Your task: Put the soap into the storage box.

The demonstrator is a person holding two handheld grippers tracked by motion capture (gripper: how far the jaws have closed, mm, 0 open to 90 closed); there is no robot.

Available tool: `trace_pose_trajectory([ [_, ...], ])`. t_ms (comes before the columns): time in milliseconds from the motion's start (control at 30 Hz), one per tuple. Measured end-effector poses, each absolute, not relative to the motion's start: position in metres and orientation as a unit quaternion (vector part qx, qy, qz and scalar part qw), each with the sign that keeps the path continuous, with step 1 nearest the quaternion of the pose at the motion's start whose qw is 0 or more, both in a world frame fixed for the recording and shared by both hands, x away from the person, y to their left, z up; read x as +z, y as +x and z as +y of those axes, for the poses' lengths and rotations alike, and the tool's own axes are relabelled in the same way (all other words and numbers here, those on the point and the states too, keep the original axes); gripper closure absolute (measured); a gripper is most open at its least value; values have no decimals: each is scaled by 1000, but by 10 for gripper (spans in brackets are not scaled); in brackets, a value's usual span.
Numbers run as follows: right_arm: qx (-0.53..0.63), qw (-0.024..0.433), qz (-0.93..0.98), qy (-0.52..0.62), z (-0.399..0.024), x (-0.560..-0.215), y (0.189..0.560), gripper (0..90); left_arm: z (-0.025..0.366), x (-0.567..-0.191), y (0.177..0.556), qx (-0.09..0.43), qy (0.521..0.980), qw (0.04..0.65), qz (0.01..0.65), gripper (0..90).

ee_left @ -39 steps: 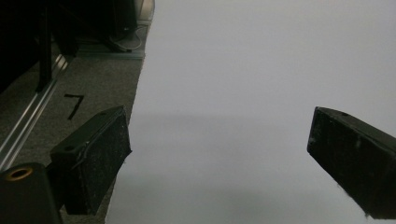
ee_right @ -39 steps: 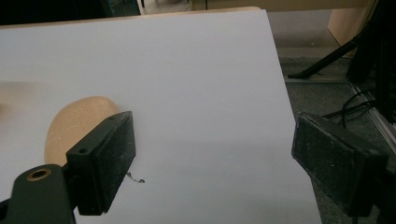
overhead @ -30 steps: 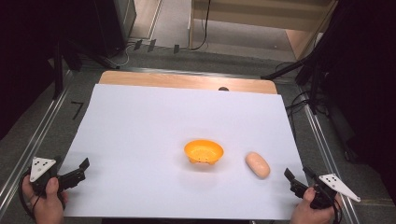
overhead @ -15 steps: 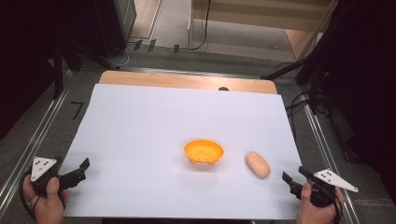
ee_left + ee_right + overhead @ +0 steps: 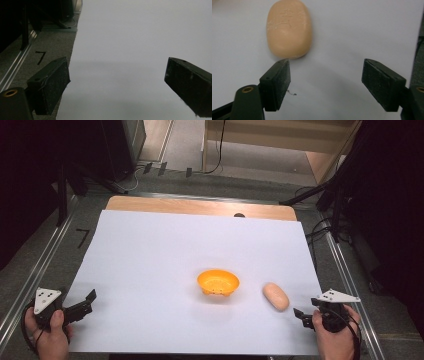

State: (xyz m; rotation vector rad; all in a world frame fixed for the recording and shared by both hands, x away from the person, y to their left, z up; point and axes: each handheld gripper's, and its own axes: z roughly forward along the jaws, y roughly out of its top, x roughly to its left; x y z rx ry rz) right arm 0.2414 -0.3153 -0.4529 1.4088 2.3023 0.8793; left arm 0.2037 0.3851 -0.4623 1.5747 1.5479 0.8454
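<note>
Soap (image 5: pixel 289 28) lies lower right of frame on white sheet (image 5: pixel 165 255), just ahead-left of right gripper (image 5: pixel 325 83); jaws just reopened, empty. Vs earlier: gripper closer to soap, lifted.

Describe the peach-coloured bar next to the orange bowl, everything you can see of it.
The peach-coloured bar is a rounded oblong, like a bar of soap, matte and smooth with faint embossed marks on its top face. It lies flat on the white sheet, apart from the orange bowl, near the sheet's right edge in the high view. In the right gripper view it sits just ahead of the right gripper, off toward the left jaw; the jaws stand apart with nothing between them. Nothing touches it but the sheet.
</note>
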Motion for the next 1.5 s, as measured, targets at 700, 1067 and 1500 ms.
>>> trace_pose_trajectory([
  [700,259,80,837,475,-271,-443,279,188,386,-462,204,329,619,380,604,65],
  [1067,237,65,836,491,-250,-449,295,206,386,-462,204,326,619,382,604,65],
  [1500,202,71,839,500,-236,-458,307,287,386,-462,204,324,619,382,604,65],
])
